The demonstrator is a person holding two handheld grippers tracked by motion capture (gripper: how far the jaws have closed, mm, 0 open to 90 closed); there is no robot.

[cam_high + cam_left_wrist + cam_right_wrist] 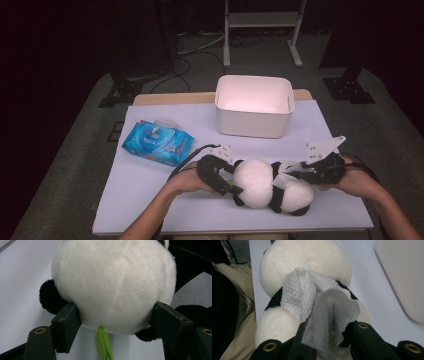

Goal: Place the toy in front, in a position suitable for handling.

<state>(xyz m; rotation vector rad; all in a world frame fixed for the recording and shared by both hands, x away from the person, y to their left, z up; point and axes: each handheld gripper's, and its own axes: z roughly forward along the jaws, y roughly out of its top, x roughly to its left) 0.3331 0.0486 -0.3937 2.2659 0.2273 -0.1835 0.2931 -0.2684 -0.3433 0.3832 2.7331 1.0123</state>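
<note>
Wipe was pinched in shut right gripper for cleaning panda, which left gripper clamped wide to steady it.

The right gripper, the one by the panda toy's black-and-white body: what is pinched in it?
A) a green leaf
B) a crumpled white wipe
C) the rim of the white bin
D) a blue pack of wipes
B: in the right gripper view the right gripper has its jaws shut on a crumpled white wipe, which lies against the panda toy.
</note>
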